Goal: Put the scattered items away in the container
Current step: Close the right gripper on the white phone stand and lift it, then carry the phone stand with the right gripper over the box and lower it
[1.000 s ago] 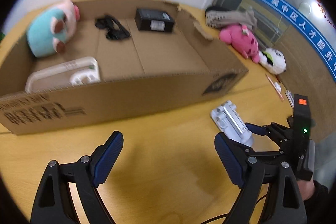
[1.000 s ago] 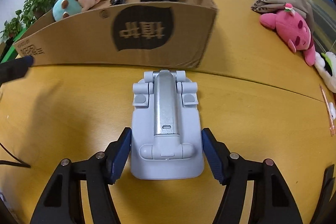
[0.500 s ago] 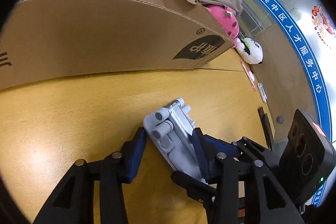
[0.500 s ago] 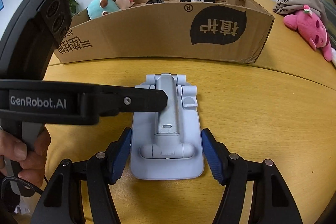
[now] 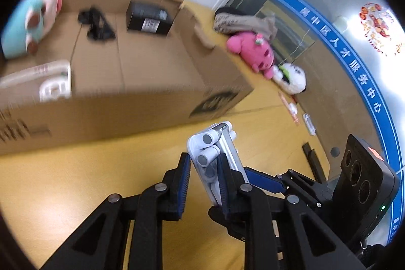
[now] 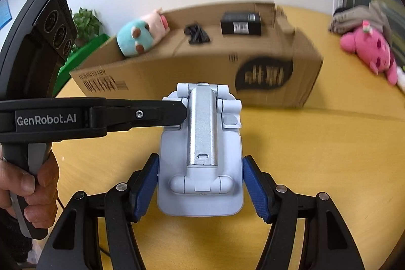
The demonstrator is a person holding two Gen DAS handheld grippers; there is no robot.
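Step in hand: carrying the stand [image 6: 201, 156] to the box [image 6: 202, 77]. Both grippers clamped it: right gripper [image 6: 200, 190] at its base, left gripper [image 5: 203, 177] just closed on its hinge end. Stand seemingly clear of the table [image 6: 329, 168], short of the box. Next: lift over the wall, release inside

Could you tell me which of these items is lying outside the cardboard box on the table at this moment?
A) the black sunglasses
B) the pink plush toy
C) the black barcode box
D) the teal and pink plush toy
B: the pink plush toy lies on the bare wooden table to the right of the cardboard box, while the other three sit inside it.
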